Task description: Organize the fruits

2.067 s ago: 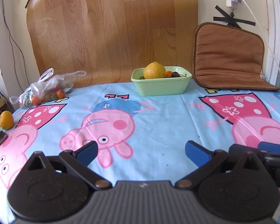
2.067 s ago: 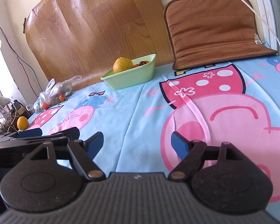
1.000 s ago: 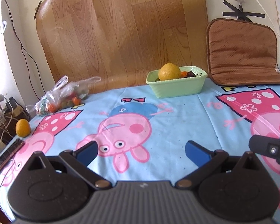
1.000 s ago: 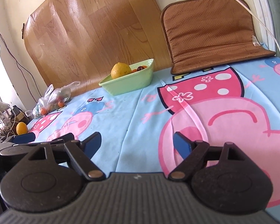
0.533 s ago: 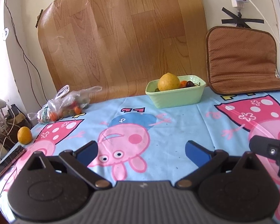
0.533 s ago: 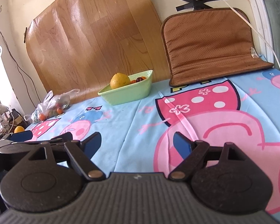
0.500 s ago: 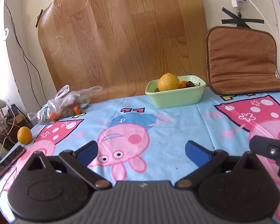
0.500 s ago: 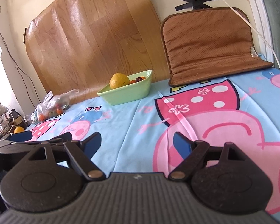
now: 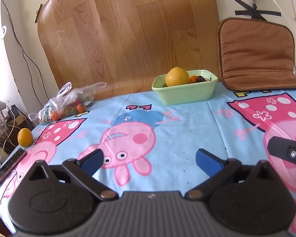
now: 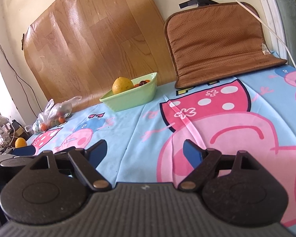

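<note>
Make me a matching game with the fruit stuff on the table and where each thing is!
Things:
1. big yellow fruit
2. small orange fruit
3. plastic bag
4. brown cushion

Places:
A. leaning on the wall, right of the green bowl
B. alone at the table's left edge
C. in the green bowl
D. on the cloth, left of the bowl

Pairs: 1-C, 2-B, 3-D, 4-A
</note>
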`<state>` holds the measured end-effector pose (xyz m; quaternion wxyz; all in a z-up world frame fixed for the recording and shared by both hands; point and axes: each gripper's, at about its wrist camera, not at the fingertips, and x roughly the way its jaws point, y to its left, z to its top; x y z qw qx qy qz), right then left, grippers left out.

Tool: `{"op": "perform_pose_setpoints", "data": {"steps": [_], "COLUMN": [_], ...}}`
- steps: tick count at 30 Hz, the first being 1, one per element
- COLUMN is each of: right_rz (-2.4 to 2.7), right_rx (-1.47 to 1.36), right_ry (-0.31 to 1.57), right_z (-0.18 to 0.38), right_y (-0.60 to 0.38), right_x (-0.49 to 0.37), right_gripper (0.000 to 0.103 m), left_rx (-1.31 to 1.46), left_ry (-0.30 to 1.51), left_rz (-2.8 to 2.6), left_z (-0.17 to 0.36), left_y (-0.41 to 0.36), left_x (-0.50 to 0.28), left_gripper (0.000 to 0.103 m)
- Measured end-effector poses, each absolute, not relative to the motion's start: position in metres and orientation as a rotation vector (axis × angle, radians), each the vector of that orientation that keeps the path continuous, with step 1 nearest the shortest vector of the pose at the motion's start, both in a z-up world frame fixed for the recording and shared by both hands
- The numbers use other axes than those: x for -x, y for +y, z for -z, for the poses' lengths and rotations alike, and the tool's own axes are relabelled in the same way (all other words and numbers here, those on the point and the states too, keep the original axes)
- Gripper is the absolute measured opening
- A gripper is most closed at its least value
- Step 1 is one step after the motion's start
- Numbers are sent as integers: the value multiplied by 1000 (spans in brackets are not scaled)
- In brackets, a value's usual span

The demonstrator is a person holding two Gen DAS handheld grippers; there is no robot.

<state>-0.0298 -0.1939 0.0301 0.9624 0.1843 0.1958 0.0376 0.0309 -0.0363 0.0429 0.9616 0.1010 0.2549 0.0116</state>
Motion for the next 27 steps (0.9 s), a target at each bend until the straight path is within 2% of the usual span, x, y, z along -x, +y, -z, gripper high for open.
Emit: {"op": "perform_pose_setpoints", "data": {"steps": [27], "right_rz": [-78], "right_rx": [-373], "right_ry": [417], "right_z": [-28], "right_y": [-193], "right_x": [28], "right_gripper": [86], "left_rx": [-187], "left_ry": [593], "left_rz": [24], "left_z": [-35], "left_y": [-37], "left_x": [-34], "left_gripper": [103]}}
